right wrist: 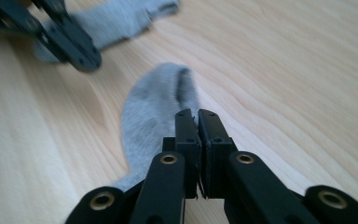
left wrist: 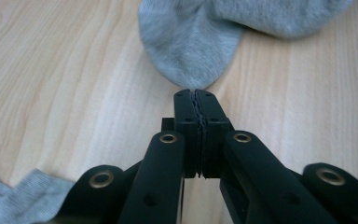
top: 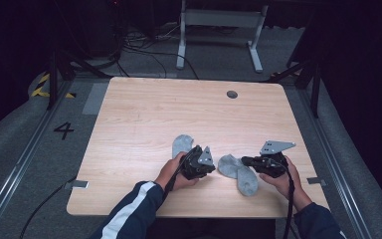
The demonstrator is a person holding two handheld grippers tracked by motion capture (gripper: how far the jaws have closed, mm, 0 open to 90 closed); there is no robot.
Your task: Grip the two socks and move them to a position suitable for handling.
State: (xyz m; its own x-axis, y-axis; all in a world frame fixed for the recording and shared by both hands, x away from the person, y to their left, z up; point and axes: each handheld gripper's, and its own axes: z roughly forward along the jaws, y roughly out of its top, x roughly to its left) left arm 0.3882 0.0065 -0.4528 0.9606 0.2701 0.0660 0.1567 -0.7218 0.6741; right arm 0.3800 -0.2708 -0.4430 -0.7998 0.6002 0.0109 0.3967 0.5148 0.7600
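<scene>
Nearest me, my right tool [top: 244, 161] has its jaws pinched tight on the edge of the grey sock [top: 238, 172] that lies at about five o'clock on the desk [top: 144, 109]; in the right gripper view the fabric [right wrist: 156, 107] runs straight into the closed tips. My left tool [top: 212, 167] sits just at nine o'clock of that sock, and in the left gripper view its jaws are closed on the rounded end of the same sock [left wrist: 191, 46], cloth nipped at the very tips. So I judge the pick-up as done at both ends, with the sock not yet lifted clear of the wood. A little farther out, at about eleven o'clock from my left hand [top: 171, 172], the second grey sock [top: 181, 145] lies flat and untouched. What I reckon is left: raise and straighten this one, then bring it to its mate.
</scene>
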